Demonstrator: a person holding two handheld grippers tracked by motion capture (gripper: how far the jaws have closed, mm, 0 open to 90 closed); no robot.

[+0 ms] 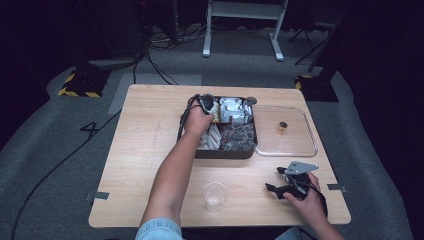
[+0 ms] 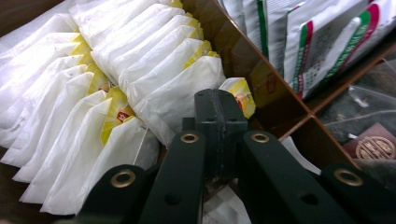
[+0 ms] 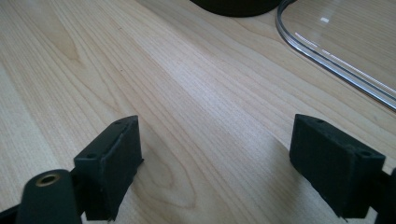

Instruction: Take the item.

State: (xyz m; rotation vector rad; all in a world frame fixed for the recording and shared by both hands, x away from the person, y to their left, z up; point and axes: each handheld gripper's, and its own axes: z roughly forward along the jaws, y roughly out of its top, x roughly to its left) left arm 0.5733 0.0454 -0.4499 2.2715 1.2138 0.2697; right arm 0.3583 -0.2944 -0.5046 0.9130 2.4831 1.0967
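A: Entry. The left gripper (image 1: 206, 102) is down in the far-left compartment of the dark divided box (image 1: 225, 153), among the rows of white tea sachets (image 2: 154, 70) with yellow tabs. Its jaws are pressed together. Whether a sachet edge is pinched between them cannot be told; the pads meet just in front of the nearest sachet, touching or nearly so.

B: Noted. Why that compartment?

A: Judgement only: a clear plastic cup (image 1: 215, 196) stands at the near edge of the table (image 1: 145, 150), apart from the box, which suggests a sachet is meant to go into it. The sachets stand on edge in overlapping rows, so a narrow closed tip fits between them better than spread jaws would.

B: And the right gripper (image 1: 285, 180)?

A: It rests low over bare wood at the near right, jaws wide apart, nothing between them. In the right gripper view the rim of the clear lid (image 3: 336, 60) lies just beyond. Probably parked there to stay out of the left arm's way.

B: Other compartments?

A: Foil packets (image 2: 308, 42) at the far right of the box; dark wrapped items (image 1: 237, 135) nearer. Untouched.

B: Risk?

A: Lifting two sachets at once, since they lie packed close.
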